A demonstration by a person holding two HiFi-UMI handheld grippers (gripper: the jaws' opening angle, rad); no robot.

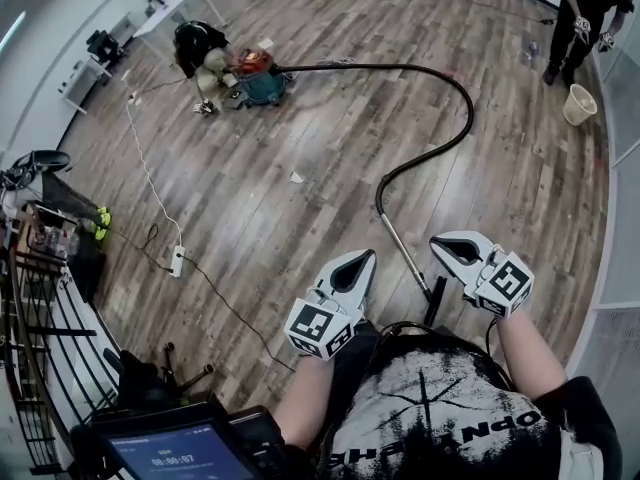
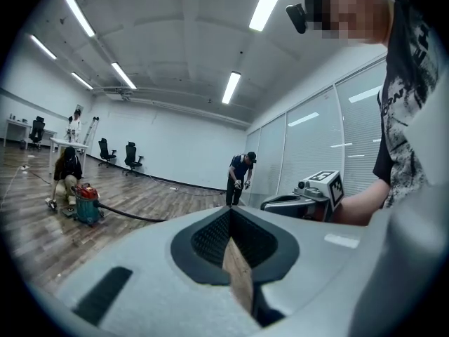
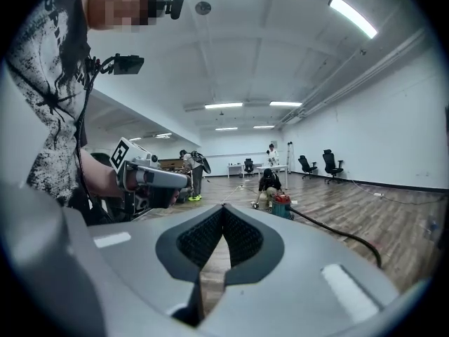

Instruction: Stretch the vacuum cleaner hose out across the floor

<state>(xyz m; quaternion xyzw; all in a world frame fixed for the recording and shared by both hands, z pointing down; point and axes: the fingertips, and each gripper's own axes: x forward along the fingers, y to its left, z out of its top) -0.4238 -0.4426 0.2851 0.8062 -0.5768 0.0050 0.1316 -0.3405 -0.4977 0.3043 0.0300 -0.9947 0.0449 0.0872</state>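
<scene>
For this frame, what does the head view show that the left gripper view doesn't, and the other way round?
Only the head view: the white power strip and its cable, the metal wand at the hose's near end, and a beige bucket.
Only the left gripper view: ceiling light strips and office chairs along the far wall.
Both: the vacuum cleaner with a crouched person beside it, the black hose curving away from it, a standing person in dark clothes, and the right gripper.
</scene>
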